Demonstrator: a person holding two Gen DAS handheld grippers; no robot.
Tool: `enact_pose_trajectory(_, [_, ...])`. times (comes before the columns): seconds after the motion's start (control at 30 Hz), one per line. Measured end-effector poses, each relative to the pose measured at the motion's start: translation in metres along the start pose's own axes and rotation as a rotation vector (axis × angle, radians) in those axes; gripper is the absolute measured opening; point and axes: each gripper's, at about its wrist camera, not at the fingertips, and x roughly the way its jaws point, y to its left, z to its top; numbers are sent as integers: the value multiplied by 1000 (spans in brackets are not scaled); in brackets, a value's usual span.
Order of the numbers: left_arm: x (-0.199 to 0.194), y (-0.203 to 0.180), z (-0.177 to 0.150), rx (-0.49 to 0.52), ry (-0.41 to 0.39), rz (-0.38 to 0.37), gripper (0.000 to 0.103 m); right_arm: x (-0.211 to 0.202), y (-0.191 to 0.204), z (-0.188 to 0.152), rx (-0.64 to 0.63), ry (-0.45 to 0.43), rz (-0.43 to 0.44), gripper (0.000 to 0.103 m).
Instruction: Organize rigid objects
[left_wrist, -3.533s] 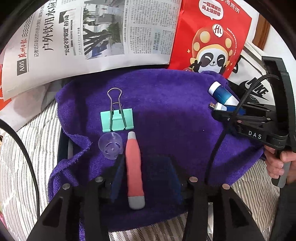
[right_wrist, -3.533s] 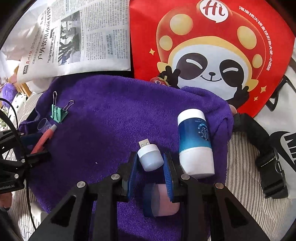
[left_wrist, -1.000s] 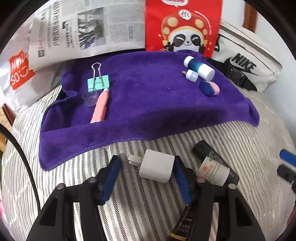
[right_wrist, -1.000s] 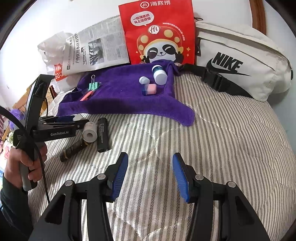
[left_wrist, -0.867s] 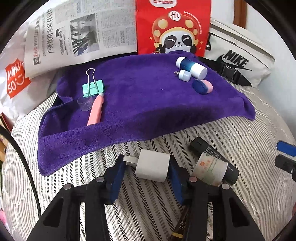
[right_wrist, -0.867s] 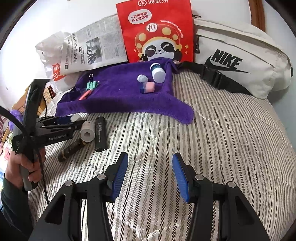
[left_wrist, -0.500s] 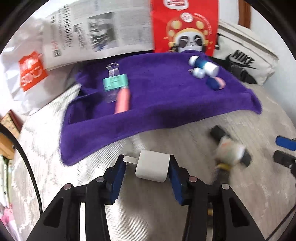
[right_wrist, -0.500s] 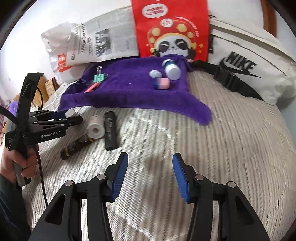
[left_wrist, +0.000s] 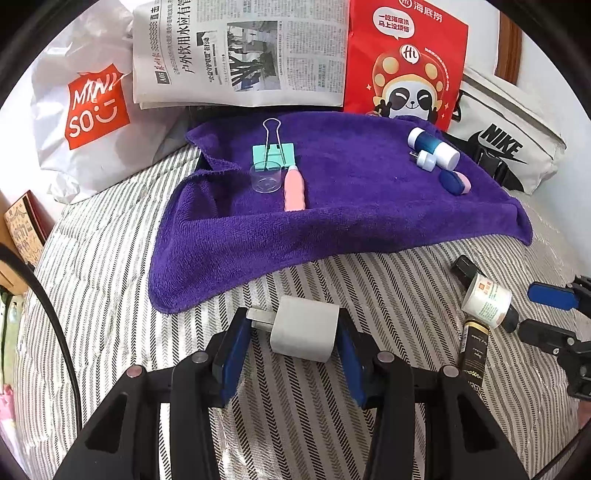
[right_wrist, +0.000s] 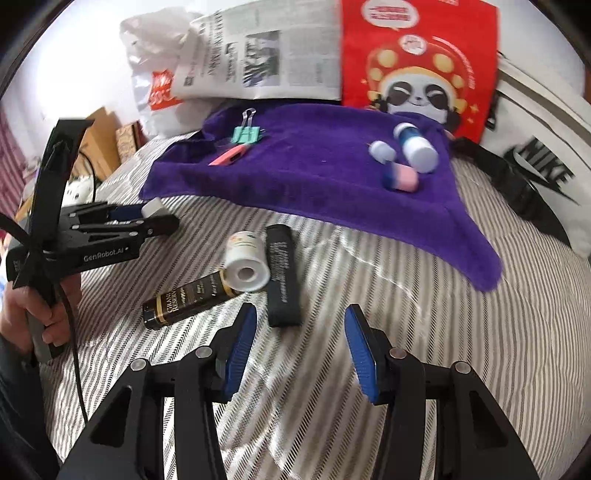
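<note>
On a striped bedspread (left_wrist: 110, 258), a person's hand (right_wrist: 33, 314) at far left holds the left gripper (left_wrist: 293, 334), its blue pads clamped on a white plug-in charger (left_wrist: 304, 328) lifted just short of the near edge of a purple towel (left_wrist: 332, 229). On the towel's left part lie a green binder clip (left_wrist: 273, 155), a clear plastic cap (left_wrist: 266, 179) and a pink pen-like tool (left_wrist: 294, 188), the cap touching both clip and tool. Toward the towel's right part sit a blue-and-white bottle (left_wrist: 434, 147), a small white USB adapter (left_wrist: 424, 160) just beside it and a blue-and-pink case (left_wrist: 454, 182) close in front. Further right, on the bare bedspread, a white jar (right_wrist: 245, 260) lies on its side between a dark gold-lettered tube (right_wrist: 188, 299) and a black rectangular stick (right_wrist: 282, 275), touching both. The right gripper (right_wrist: 299, 345) hovers just before these three, its jaws apart with nothing between them. Behind the towel stand a white shopping bag (left_wrist: 85, 122), a newspaper (left_wrist: 240, 55), a red panda-print bag (left_wrist: 406, 62) and a white belt bag (left_wrist: 509, 147).
</note>
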Motion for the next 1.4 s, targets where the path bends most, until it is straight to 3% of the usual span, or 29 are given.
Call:
enact_pose_trajectory(0.1, [0, 0, 0, -3, -1, -2, 44, 12, 8, 4, -46, 17, -25, 50])
enact_pose_trajectory(0.23, [0, 0, -1, 0, -2, 1, 44, 22, 11, 7, -56, 14, -38, 39])
enact_pose_trajectory(0.33, [0, 0, -1, -3, -3, -1, 44, 24, 11, 8, -70, 5, -33, 22])
enact_pose_trajectory(0.47, [0, 0, -1, -3, -4, 0, 44, 15, -2, -2, -59, 13, -80, 22])
enact_pose_trajectory(0.67, [0, 0, -1, -4, -4, 0, 44, -4, -22, -23, 9, 38, -32, 23])
enact_pose_trajectory(0.8, [-1, 1, -1, -6, -3, -3, 44, 1, -22, -19, 13, 25, -38, 30])
enact_pose_trajectory(0.97, [-1, 2, -1, -8, -4, -9, 44, 8, -18, -14, -39, -11, -93, 53])
enact_pose_trajectory(1.07, [-1, 2, -1, -8, -4, -10, 44, 7, -30, -16, -3, -29, -29, 57])
enact_pose_trajectory(1.2, [-1, 2, -1, -8, -5, -11, 44, 10, -21, -14, -35, -26, -89, 63])
enact_pose_trajectory(1.4, [-1, 2, -1, -8, -6, -11, 44, 11, -27, -15, -8, -24, -67, 67])
